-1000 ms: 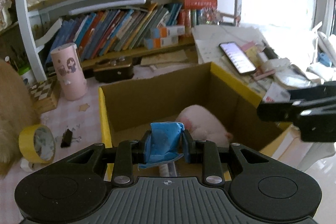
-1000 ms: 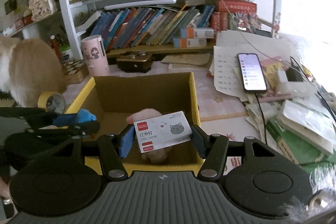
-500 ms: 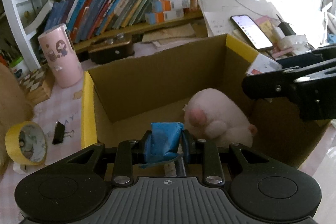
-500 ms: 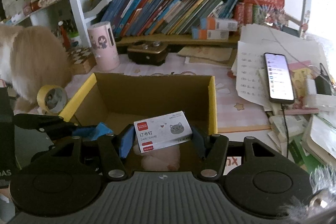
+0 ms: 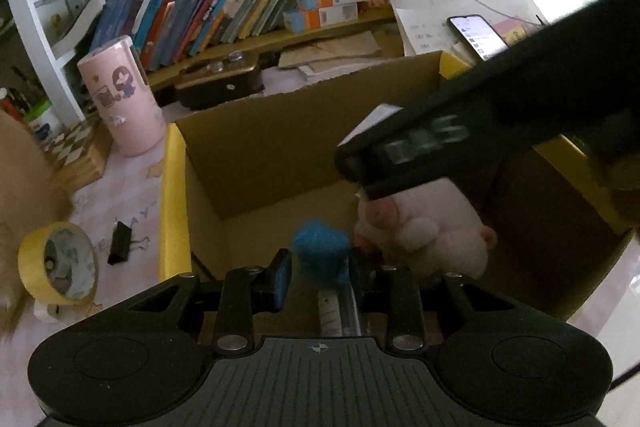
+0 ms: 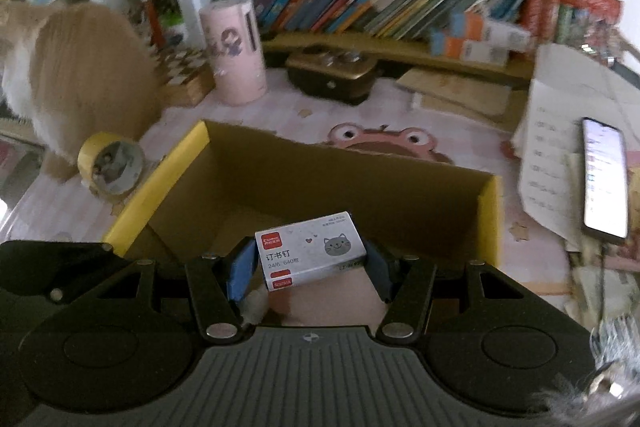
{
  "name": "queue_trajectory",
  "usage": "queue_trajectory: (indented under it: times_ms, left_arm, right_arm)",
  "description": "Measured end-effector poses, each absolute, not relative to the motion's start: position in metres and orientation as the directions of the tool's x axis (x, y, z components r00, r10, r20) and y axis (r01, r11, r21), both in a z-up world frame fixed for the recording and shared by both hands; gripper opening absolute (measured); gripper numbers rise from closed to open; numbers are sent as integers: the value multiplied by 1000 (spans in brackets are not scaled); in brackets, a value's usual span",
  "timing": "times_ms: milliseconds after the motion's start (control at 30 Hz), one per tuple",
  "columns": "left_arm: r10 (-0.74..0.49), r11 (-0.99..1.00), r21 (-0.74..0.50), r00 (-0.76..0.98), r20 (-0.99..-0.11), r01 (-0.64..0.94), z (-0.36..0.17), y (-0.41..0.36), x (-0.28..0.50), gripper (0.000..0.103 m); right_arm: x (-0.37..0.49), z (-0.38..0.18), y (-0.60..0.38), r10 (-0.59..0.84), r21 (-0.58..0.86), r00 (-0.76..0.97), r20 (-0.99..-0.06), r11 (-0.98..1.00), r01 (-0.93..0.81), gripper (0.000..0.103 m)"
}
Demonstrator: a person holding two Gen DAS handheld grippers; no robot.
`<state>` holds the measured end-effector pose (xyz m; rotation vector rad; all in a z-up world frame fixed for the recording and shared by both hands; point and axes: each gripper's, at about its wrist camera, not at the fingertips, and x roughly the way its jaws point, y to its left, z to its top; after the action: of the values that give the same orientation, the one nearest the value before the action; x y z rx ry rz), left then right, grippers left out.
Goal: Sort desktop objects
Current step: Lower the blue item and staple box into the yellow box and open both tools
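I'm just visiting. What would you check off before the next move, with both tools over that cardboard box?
1. Right tool grips the staple box: ok.
2. Staple box is above the cardboard box opening: ok.
3. Left tool is freeing the blue object: ok, its jaws have just been opening and a gap shows on one side.
4. Bare floor beside the pink plush toy: ok.
5. Clearance between the two tools: cannot tell.

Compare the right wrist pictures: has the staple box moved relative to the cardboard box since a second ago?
Yes. The staple box, clamped in the right gripper, has travelled forward over the cardboard box, whose near yellow rim has dropped out of view beneath it.
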<state>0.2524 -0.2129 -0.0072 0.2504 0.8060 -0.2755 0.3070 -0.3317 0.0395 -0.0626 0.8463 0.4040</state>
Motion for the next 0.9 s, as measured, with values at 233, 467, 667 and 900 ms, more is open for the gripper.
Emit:
queue_trajectory:
  times_ms: [233,467,667,900]
  left_arm:
    - [-144,932,141,697,-703,335,-1,-212,241,50]
    - [-125,945,146,734,-667,294,9,-201,232,52]
    - [-112,952,145,747,-655,270,15,-191,227,53]
    - [-121,950,145,758,-641,275,18,-188,223,54]
  right_arm:
    - [340,24,-311,332,113,489,-807,899,-423,55]
    - [362,11,-301,327,132,423,-845,894,-429,55]
    - [371,3,-293,312,127,398,-863,896,-426,56]
    - [372,1,-294,313,141,401,-861,904,-403,61]
